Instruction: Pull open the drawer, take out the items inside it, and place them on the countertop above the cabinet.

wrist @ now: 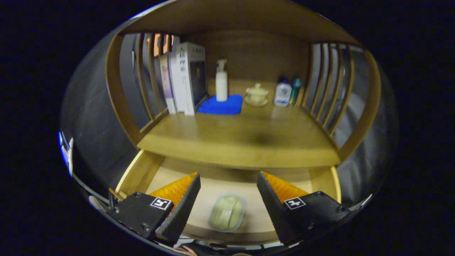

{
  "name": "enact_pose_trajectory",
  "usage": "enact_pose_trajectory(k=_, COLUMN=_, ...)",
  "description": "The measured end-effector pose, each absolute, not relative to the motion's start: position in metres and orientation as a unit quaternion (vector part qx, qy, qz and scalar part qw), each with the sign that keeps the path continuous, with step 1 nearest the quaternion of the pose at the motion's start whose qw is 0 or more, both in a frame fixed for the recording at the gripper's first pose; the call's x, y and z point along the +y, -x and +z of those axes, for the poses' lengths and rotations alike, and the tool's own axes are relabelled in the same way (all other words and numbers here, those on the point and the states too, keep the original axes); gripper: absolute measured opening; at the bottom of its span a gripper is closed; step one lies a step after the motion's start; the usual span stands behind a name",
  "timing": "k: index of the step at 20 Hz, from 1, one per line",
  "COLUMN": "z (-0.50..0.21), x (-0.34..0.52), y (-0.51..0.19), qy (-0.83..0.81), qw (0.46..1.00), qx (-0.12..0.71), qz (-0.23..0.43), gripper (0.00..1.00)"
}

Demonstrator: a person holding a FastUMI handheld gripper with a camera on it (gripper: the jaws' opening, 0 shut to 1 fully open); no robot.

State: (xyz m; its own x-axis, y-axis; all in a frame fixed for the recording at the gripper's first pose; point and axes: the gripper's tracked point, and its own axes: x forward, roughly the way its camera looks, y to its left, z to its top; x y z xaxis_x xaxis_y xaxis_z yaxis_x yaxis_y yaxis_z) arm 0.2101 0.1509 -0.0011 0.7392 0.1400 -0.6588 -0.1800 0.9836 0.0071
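The wooden drawer [140, 174] stands pulled open below the cabinet's countertop [241, 138]. On the drawer's floor lies a small clear packet with pale green contents [227, 212]. My gripper [228, 183] hangs open above the drawer, its fingers spread wide; the packet lies below and between them, untouched. Nothing is held between the fingers.
At the back of the countertop stand several books [183, 80], a white pump bottle [221, 81] on a blue cloth [220, 105], a lidded cup on a saucer [256, 95] and two small bottles [287, 92]. Slatted wooden sides [328, 96] wall in the shelf left and right.
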Motion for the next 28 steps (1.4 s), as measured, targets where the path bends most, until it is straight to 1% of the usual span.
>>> enact_pose_trajectory(k=3, z=-0.022, x=0.15, y=-0.207, qy=0.018, qw=0.905, qx=0.416, qz=0.084, gripper=0.98)
enact_pose_trajectory(k=8, z=-0.06, x=0.135, y=-0.202, qy=-0.009, qw=0.862, qx=0.503, qz=0.063, gripper=0.84)
enact_pose_trajectory(k=9, z=-0.064, x=0.133, y=-0.2, qy=-0.011, qw=0.858, qx=0.51, qz=0.054, gripper=0.78)
enact_pose_trajectory(k=10, z=-0.066, x=0.131, y=-0.201, qy=-0.005, qw=0.857, qx=0.513, qz=0.049, gripper=0.76)
enact_pose_trajectory(k=14, z=-0.077, x=0.13, y=-0.196, qy=0.0, qw=0.84, qx=0.541, qz=0.039, gripper=0.46)
enact_pose_trajectory(k=16, z=-0.086, x=0.13, y=-0.194, qy=0.003, qw=0.831, qx=0.554, qz=0.039, gripper=0.42)
enact_pose_trajectory(k=19, z=-0.083, x=0.129, y=-0.197, qy=0.004, qw=0.841, qx=0.54, qz=0.039, gripper=0.28)
enact_pose_trajectory(k=20, z=-0.082, x=0.129, y=-0.196, qy=-0.002, qw=0.84, qx=0.541, qz=0.042, gripper=0.22)
enact_pose_trajectory(k=23, z=-0.074, x=0.124, y=-0.192, qy=-0.008, qw=0.844, qx=0.534, qz=0.05, gripper=0.2)
enact_pose_trajectory(k=28, z=-0.037, x=0.114, y=-0.192, qy=-0.005, qw=0.865, qx=0.499, qz=0.051, gripper=0.2)
